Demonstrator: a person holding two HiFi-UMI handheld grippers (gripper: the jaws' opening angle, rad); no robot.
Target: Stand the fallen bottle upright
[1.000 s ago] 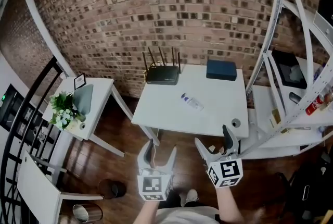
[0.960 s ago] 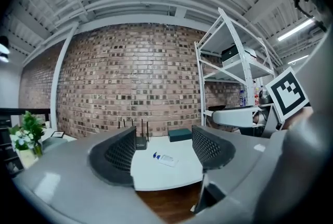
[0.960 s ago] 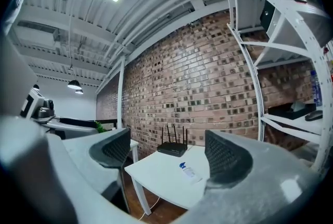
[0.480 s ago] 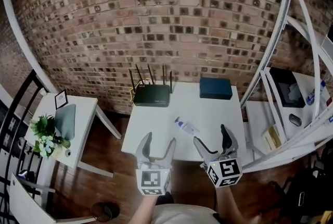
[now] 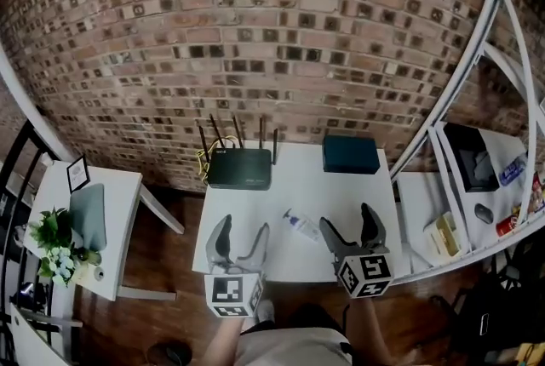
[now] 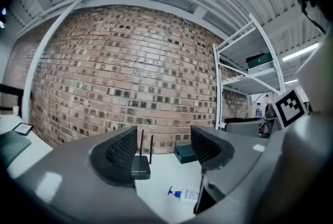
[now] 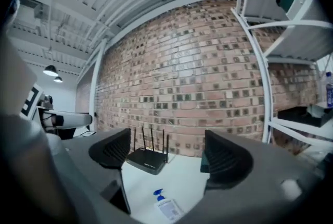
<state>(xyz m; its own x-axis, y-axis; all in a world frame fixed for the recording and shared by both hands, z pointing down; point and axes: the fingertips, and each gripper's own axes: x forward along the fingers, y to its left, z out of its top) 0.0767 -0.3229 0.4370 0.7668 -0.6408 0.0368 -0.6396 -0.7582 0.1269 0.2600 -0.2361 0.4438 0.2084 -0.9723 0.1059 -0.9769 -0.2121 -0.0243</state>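
While a small clear bottle point(image 5: 300, 225) with a blue cap lies on its side on the white desk point(image 5: 345, 190), both tongs hover at the desk's near edge, pointing level toward the brick wall. The bottle rests near the front middle of the desk, its cap aimed toward the black router point(image 5: 240, 169) at the back left. A dark blue box point(image 5: 350, 154) sits at the back right, well apart from the bottle.

The left tongs point(image 5: 243, 228) are released, with nothing between their jaws, and those jaws have just been narrowing to a moderate gap. The right tongs point(image 5: 348, 220) stand wide, released and also empty. Seen from above, the bottle shows between the two tools, just ahead of their tips.

This looks like the approach step, as nothing touches the bottle yet. The next move likely calls for bringing one pair of tongs forward and down around the bottle's body, clenching, then tipping it up onto its base and letting go gently.
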